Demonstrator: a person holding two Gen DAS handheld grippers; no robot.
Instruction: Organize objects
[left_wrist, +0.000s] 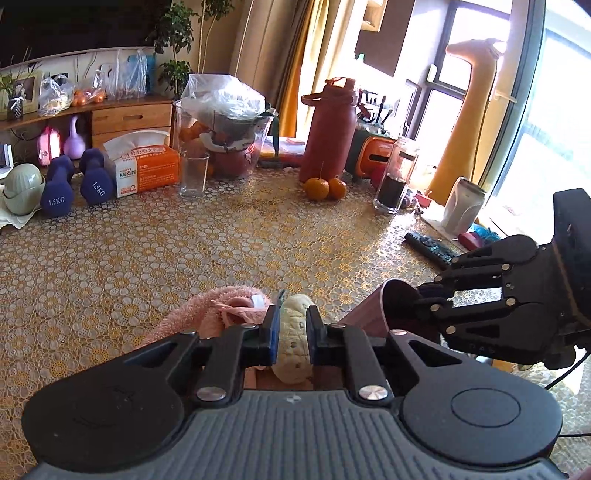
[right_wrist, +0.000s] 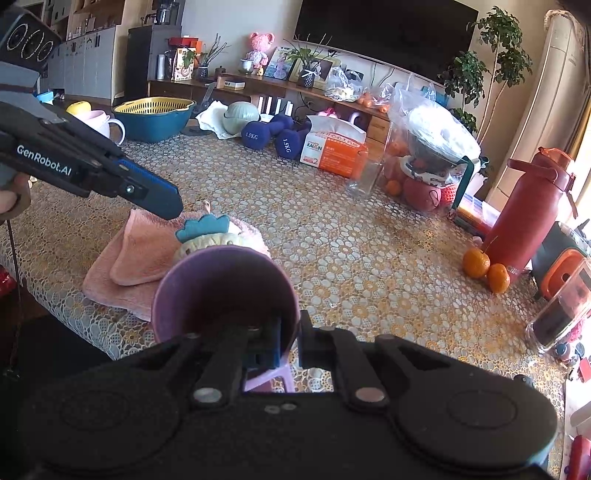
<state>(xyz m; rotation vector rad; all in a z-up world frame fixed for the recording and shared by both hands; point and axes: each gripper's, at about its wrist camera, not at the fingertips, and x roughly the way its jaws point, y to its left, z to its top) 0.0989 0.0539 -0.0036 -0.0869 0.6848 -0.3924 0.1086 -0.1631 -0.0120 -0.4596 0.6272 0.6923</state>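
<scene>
In the left wrist view my left gripper (left_wrist: 294, 314) is shut on a cream plush toy (left_wrist: 291, 343) with small dots, both pads pressing its sides. The toy lies against a pink towel (left_wrist: 207, 314) on the patterned tablecloth. To its right, my right gripper (left_wrist: 424, 299) holds a purple cup (left_wrist: 369, 314) by its rim. In the right wrist view my right gripper (right_wrist: 290, 325) is shut on the purple cup's (right_wrist: 221, 288) wall, one finger inside it. Beyond the cup sit the toy (right_wrist: 207, 240), which has a teal crown, the towel (right_wrist: 125, 254), and my left gripper (right_wrist: 166, 205).
At the back stand a red bottle (left_wrist: 328, 129), two oranges (left_wrist: 325, 188), a glass jar (left_wrist: 397, 177), an empty glass (left_wrist: 194, 173), a tissue box (left_wrist: 144, 166) and blue dumbbells (left_wrist: 74, 184). A remote (left_wrist: 430, 245) lies at the right edge. A teal basin (right_wrist: 155, 118) sits far left.
</scene>
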